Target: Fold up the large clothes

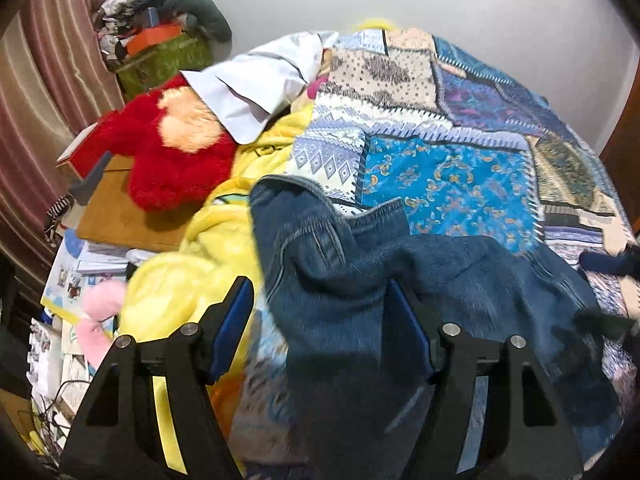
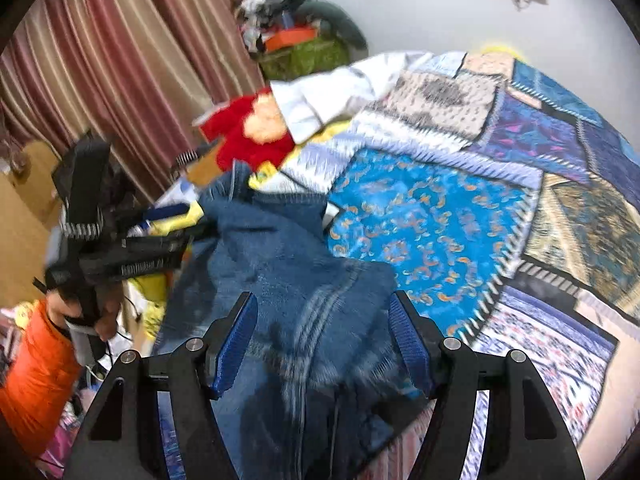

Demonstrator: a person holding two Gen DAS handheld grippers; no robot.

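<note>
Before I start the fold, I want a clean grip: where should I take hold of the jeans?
Probably the waistband, from the near side. It stands up as a thick ridge on the jeans, above the quilt, so fingers can straddle it. Both grippers look open, holding nothing.

Plain white wall (image 1: 500, 12) behind, striped pink-and-cream curtain (image 2: 132, 60) hung at the left, bed covered by a patchwork quilt (image 1: 452, 184), cluttered green box (image 1: 164, 60) in the corner
</note>
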